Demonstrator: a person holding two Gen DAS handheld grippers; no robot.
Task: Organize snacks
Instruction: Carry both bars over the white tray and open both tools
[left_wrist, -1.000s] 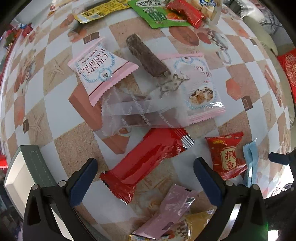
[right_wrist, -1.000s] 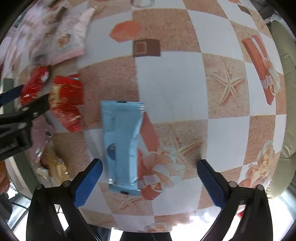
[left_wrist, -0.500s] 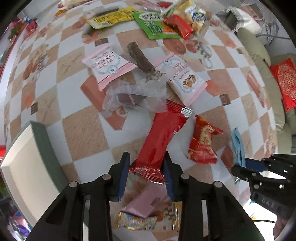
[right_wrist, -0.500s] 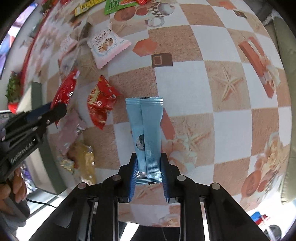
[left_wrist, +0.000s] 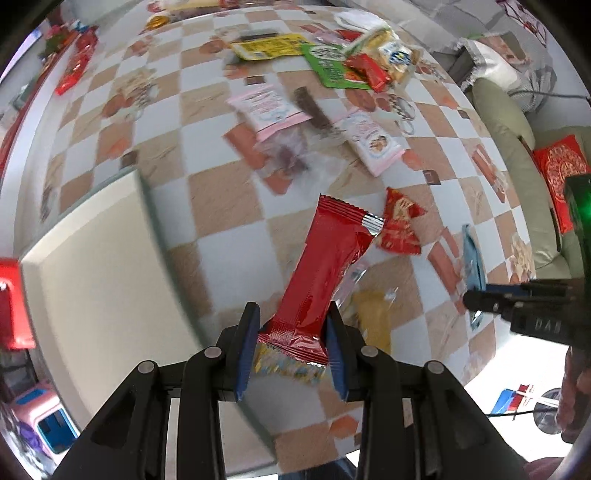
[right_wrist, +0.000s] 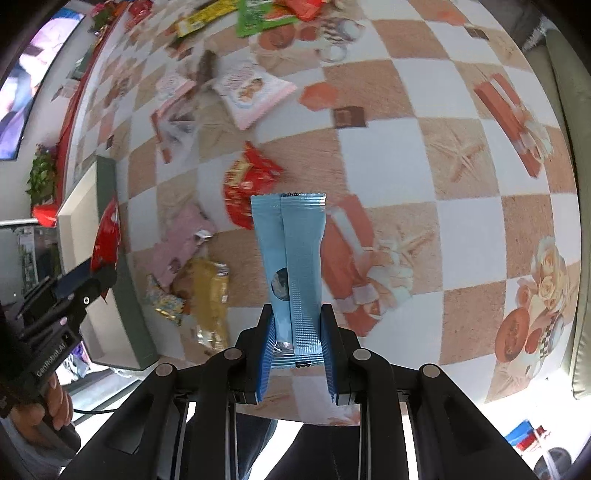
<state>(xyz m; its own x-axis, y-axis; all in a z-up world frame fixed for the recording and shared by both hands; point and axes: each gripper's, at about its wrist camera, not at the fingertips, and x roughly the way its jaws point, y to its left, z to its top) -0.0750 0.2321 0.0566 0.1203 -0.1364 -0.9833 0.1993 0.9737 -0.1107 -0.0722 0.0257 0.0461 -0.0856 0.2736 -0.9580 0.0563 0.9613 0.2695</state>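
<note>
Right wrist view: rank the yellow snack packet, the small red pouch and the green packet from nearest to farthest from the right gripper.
1. Yellow snack packet, lower left of the right gripper.
2. Small red pouch, ahead, slightly left.
3. Green packet, far end of the table, up left.

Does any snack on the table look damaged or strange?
Yes. A brown bar lies bare, without a wrapper, between two pink packets, and a crumpled clear wrapper lies beside it. It looks as if it was opened.

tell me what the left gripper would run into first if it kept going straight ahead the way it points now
Probably the small red snack packet on the table, just beyond the tip of the red wrapper held by the left gripper; depth is uncertain.
</note>
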